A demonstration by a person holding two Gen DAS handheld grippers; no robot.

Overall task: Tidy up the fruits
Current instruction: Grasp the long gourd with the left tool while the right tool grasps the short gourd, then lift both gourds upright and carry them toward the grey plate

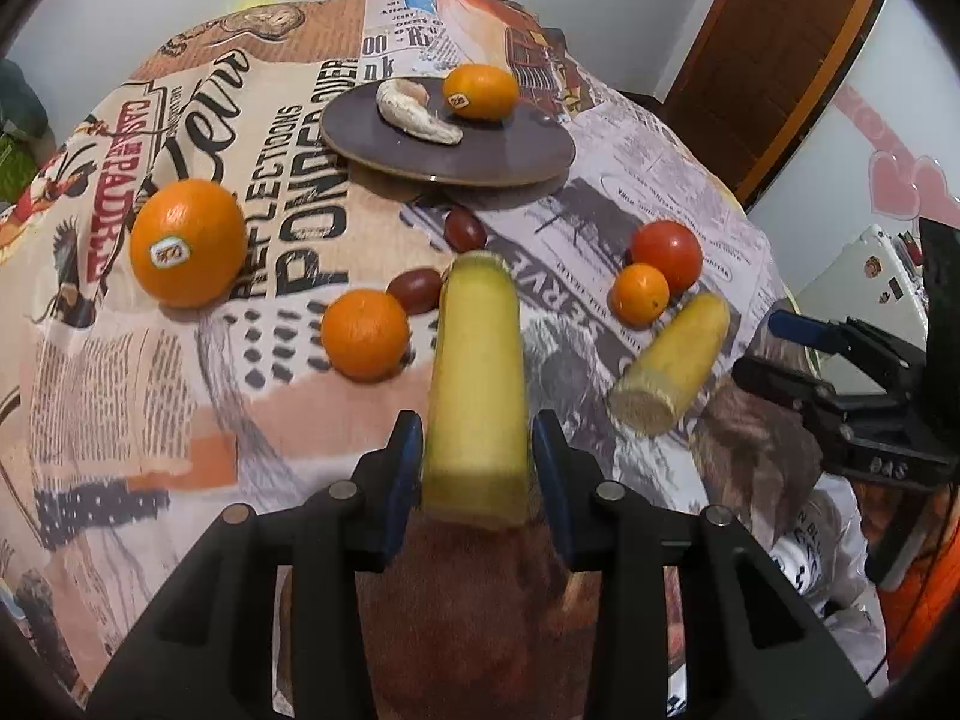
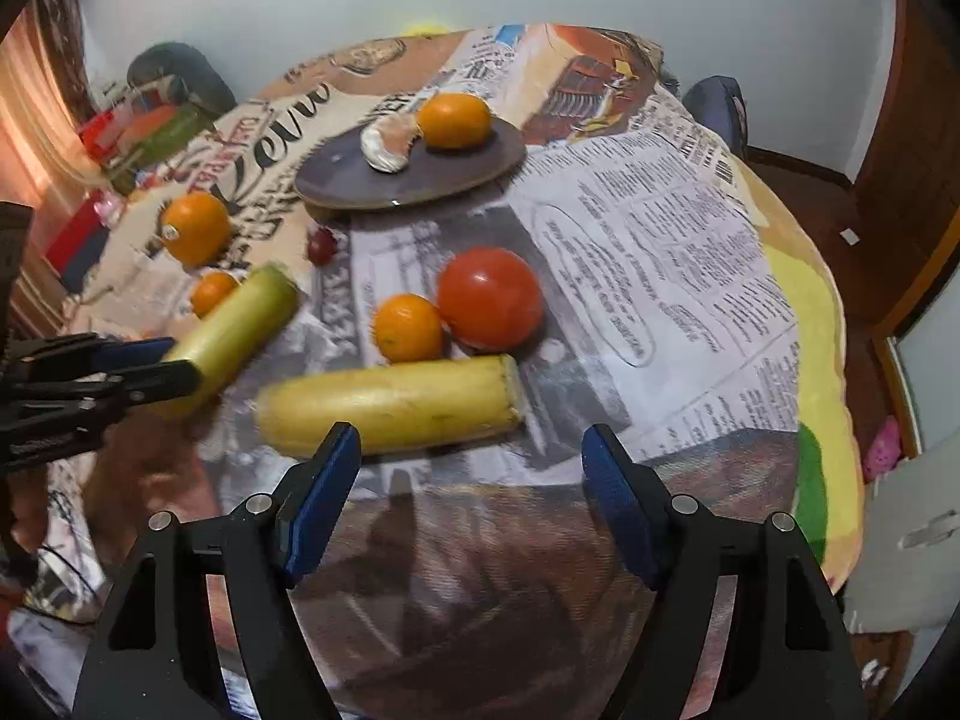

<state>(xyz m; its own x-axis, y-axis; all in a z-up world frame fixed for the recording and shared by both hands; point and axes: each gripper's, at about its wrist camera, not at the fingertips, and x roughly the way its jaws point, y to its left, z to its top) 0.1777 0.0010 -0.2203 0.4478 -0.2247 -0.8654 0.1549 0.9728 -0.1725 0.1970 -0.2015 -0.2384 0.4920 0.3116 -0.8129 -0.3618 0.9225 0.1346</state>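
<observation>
Early going, by the look of it — only a stickered orange point(image 1: 480, 91) and a pale, curved peeled piece point(image 1: 414, 110) sitting on the dark round plate point(image 1: 528, 150) at the far side. Left gripper point(image 1: 475, 450) clamped on a smooth yellow banana half point(image 1: 475, 384), cut end near, lifted off the tabletop. Right gripper point(image 2: 471, 468) spread wide, gripping nothing, just short of the second banana half point(image 2: 390, 405) lying crosswise, fibrous cut face at its right end. Yet to sort: large glossy orange point(image 1: 187, 243), dimpled tangerine point(image 1: 365, 335), small tangerine point(image 1: 640, 294) touching a shiny tomato point(image 1: 667, 254), two dark red grapes point(image 1: 415, 288) — all loose on the soft newsprint-patterned cloth point(image 1: 120, 372).
</observation>
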